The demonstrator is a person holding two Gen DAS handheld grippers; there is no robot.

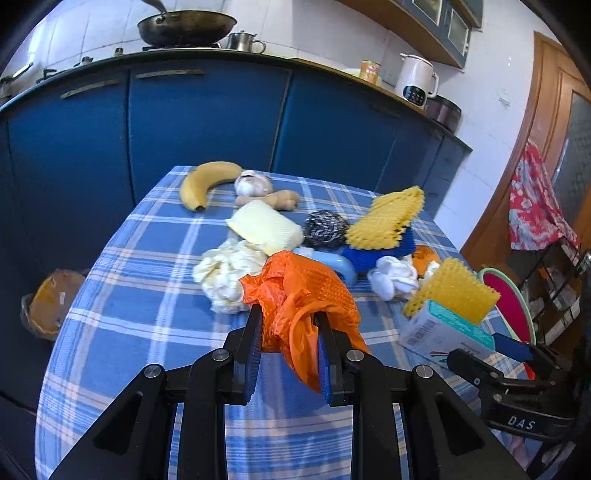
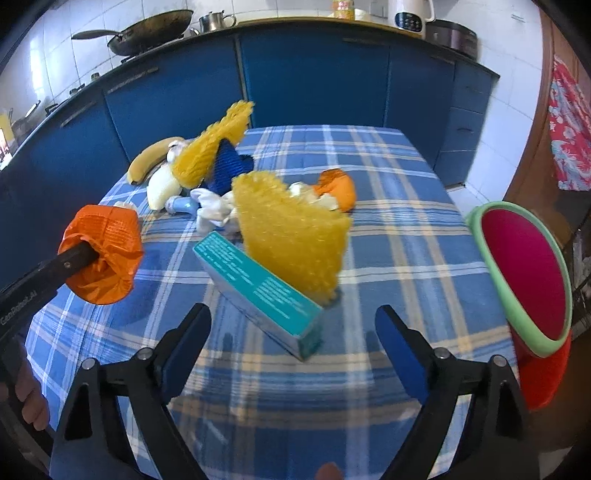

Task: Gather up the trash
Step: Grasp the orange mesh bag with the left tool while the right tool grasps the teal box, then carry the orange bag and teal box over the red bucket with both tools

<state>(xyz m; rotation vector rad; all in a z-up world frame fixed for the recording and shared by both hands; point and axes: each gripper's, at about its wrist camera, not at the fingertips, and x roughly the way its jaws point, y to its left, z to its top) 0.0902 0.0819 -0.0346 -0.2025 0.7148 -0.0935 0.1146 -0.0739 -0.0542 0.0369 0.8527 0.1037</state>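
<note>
Over the checked tablecloth (image 1: pixel 140 325), the left gripper (image 1: pixel 289 317) pinches a crumpled orange plastic bag (image 1: pixel 295 295). Further right, the right gripper (image 2: pixel 293 314) hangs wide apart above a teal box (image 2: pixel 258 284).

Wok (image 1: pixel 186 26) on stove, white kettle (image 1: pixel 417 81) on counter – blue cabinets (image 1: pixel 207 122) below, banana (image 1: pixel 207 181) & garlic (image 1: pixel 253 183) nearby.

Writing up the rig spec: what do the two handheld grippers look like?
Both match: left gripper and right gripper have matte black angular linkage arms with silver pivot bolts and flat blue finger pads. White lettering marks the black bodies, "DAS" on the right gripper's body. No cables or sleeves visible.
</note>
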